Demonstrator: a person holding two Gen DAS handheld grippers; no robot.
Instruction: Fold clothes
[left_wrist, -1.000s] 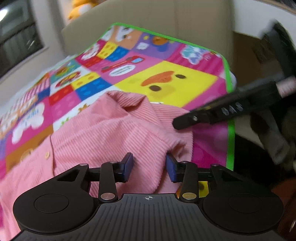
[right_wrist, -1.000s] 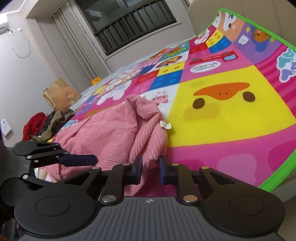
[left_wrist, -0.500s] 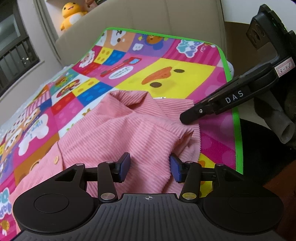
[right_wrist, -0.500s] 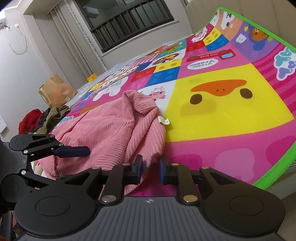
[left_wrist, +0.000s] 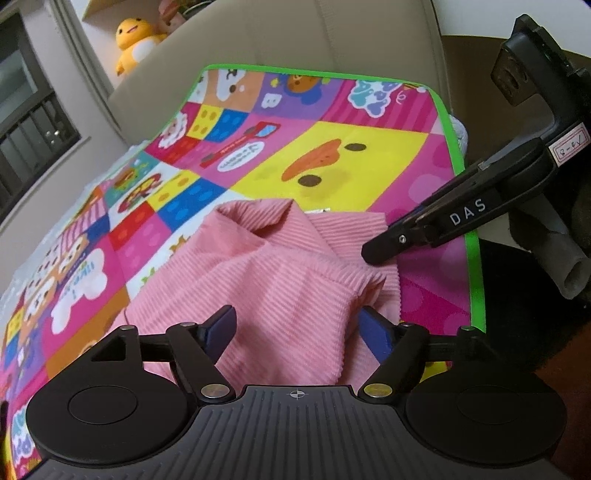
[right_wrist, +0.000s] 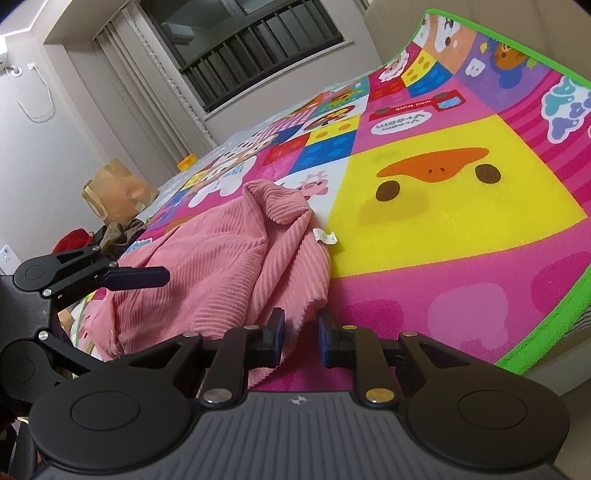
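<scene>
The left gripper (left_wrist: 297, 330) had just been opening, releasing the pink ribbed corduroy garment (left_wrist: 280, 266); the right gripper (right_wrist: 301, 338) pinched its edge to anchor it

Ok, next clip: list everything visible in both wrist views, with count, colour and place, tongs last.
Ribbed corduroy garment: one, pink, crumpled on the mat's near part.
Cartoon patchwork play mat: one, multicoloured with green border, under the garment.
Duck plush toy: one, yellow, on a ledge beyond the beige headboard.
Paper bag: one, brown, on the floor by the wall.
Clothes heap: red and olive, beside the bag.
Left tongs: black with blue pads, spread wide with the garment between them, just been opening.
Right tongs: black with blue pads, narrow gap at the garment's edge.
</scene>
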